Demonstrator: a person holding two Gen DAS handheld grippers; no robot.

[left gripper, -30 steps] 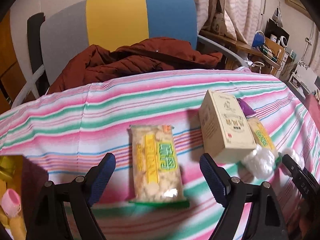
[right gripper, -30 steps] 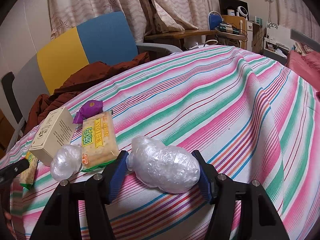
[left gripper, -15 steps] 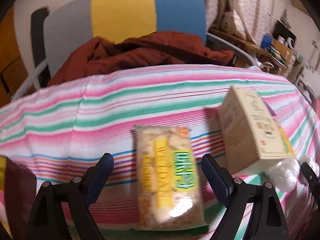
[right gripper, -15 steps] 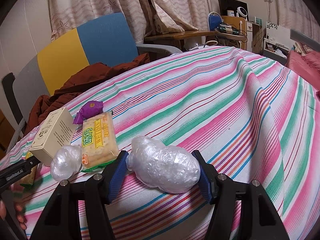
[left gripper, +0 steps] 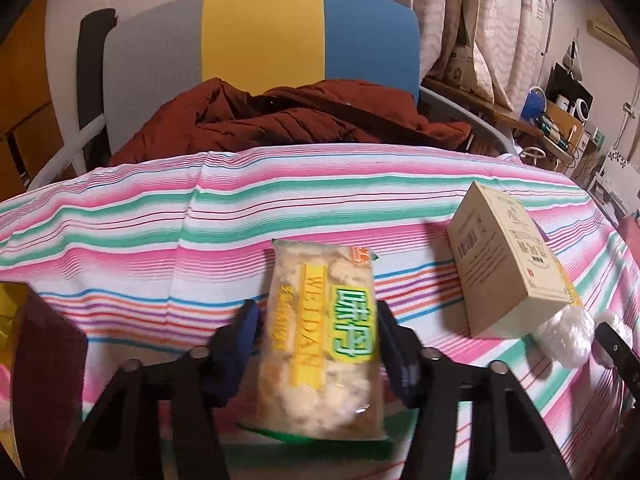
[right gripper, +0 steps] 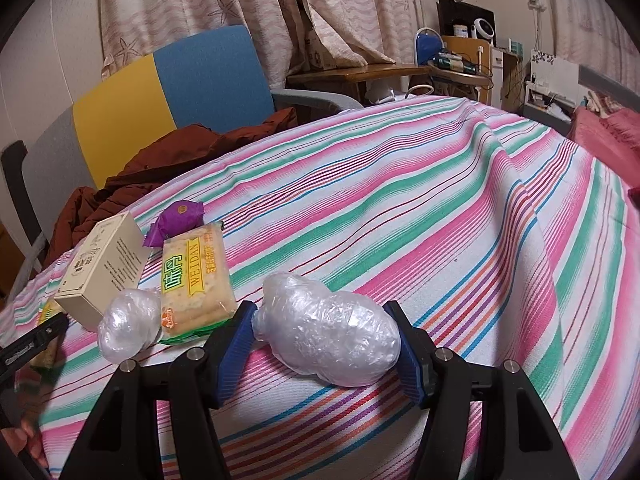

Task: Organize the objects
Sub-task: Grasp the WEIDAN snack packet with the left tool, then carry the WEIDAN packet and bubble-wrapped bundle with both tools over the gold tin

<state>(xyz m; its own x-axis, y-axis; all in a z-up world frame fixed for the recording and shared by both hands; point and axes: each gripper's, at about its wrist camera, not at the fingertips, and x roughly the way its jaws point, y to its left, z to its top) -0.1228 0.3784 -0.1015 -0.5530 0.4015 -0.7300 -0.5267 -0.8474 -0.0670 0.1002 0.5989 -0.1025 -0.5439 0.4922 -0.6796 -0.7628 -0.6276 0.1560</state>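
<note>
A cracker pack (left gripper: pixel 320 304) with a yellow and green label lies lengthwise on the striped tablecloth (left gripper: pixel 120 240). My left gripper (left gripper: pixel 318 322) straddles it, and its jaws are closing, with the blue pads (left gripper: pixel 390 332) now against the pack's long sides. My right gripper (right gripper: pixel 320 332) is shut on a large plastic-wrapped bundle (right gripper: pixel 332 336) that rests on the cloth. Left of it lie a second cracker pack (right gripper: pixel 196 276), a smaller plastic bundle (right gripper: pixel 130 324), a beige box (right gripper: pixel 104 264) and a purple candy (right gripper: pixel 178 218).
A chair (left gripper: pixel 260 40) with grey, yellow and blue panels stands behind the table, a rust-red jacket (left gripper: pixel 280 120) heaped on it. A dark red container (left gripper: pixel 44 360) sits at the near left. Shelves and clutter (right gripper: pixel 460 52) stand at the far right. A fingertip (right gripper: pixel 20 436) shows at the lower left.
The left gripper came forward and down over the cracker pack, and its jaws went from wide apart to close against the pack's sides. The right gripper and its bundle stayed still.
</note>
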